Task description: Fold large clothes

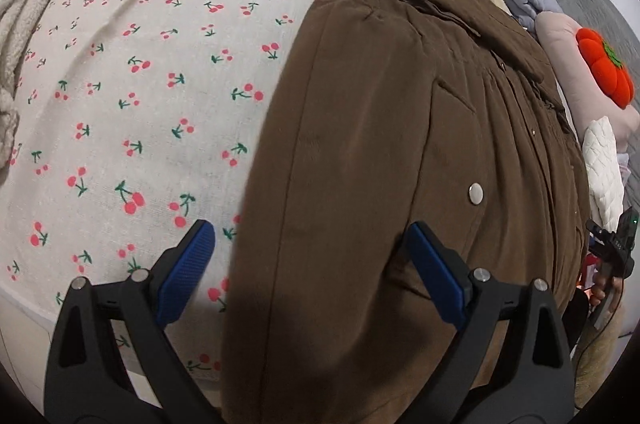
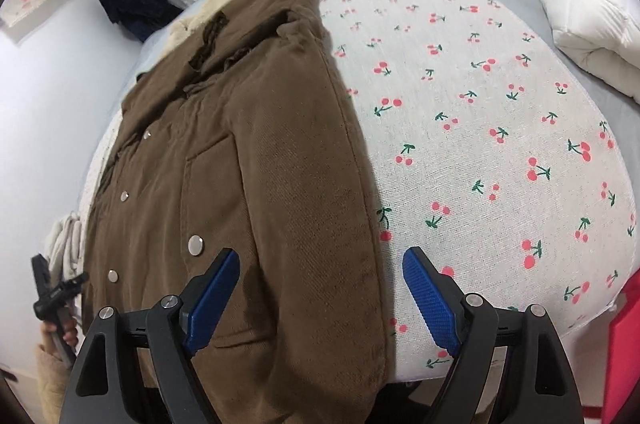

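Your left claw (image 1: pixel 308 264) stands wide apart with nothing between the pads, straddling the jacket's left side edge near the hem: one blue pad over the cherry-print sheet (image 1: pixel 120 84), the other over brown cloth. Your right claw (image 2: pixel 320 288) is spread just as wide and empty, astride the opposite side edge in the same way. Neither looks to be touching fabric yet, though the fisheye makes that hard to tell.

The brown jacket (image 2: pixel 240 144) lies front-up along the middle of the bed, snaps (image 2: pixel 195 245) fastened, collar at the far end, both sleeves seemingly already laid in over the body. The hem sits at the near edge of the bed and may hang slightly over it.

The likely next step is pinching both bottom corners to fold the hem up toward the collar. The risks from here:

- The jacket is padded and thick. If you close on the top layer only, the sleeve or front panel will lift and the back will stay down, undoing the fold.
- With one pad over the sheet on each side, you may catch the sheet with the jacket and drag it.
- Uneven grips on the two sides would skew the fold.
- The quilted white bedding (image 2: pixel 580 4) and the plush pumpkin (image 1: pixel 604 72) lie near the collar end; an overlong swing could land the hem on them.
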### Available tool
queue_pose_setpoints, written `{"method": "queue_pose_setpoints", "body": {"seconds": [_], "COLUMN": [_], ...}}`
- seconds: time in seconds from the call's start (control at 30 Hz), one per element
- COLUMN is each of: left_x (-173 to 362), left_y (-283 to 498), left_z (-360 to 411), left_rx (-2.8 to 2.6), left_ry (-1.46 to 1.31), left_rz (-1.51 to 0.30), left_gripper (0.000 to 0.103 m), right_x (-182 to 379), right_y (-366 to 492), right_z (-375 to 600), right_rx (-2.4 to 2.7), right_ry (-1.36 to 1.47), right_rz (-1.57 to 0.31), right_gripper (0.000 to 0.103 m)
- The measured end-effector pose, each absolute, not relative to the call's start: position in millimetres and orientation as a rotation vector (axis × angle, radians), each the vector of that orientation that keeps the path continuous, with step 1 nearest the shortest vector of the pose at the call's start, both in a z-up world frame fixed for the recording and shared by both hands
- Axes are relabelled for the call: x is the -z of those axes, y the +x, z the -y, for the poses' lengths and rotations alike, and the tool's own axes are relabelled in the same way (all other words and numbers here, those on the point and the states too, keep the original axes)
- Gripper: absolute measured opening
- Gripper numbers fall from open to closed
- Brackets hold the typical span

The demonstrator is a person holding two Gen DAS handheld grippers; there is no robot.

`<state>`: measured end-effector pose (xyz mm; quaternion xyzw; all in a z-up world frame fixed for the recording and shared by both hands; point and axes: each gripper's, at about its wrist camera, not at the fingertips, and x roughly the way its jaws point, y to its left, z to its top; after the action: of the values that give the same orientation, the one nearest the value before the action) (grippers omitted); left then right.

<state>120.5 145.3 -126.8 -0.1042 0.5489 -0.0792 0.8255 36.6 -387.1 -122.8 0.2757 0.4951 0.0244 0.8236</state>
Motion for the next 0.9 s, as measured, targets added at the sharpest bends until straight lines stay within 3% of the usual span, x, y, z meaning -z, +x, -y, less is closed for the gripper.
{"method": "queue_pose_setpoints", "body": {"seconds": [0.3, 0.77, 0.9], "left_x": [127.7, 124.9, 124.2], "left_y": [105.0, 97.2, 96.2], "left_z": [-118.3, -126.9, -126.0], "left_rx": [0.315, 0.460, 0.468], "left_ry": [-0.116, -0.302, -0.278], "left_rz": [-1.223, -1.216, -1.227], "left_gripper": [0.096, 0.090, 0.088], "right_x": [125.9, 138.2, 142.6], "right_y": [12.1, -12.3, -11.3], "right_z": [389.2, 362.3, 355.9], "right_rx": [-0.131, -0.193, -0.181], "right_ry": [0.658, 0.701, 0.704], "right_rz": [-1.063, -1.140, -1.189], "right_gripper": [0.086, 0.082, 0.076]}}
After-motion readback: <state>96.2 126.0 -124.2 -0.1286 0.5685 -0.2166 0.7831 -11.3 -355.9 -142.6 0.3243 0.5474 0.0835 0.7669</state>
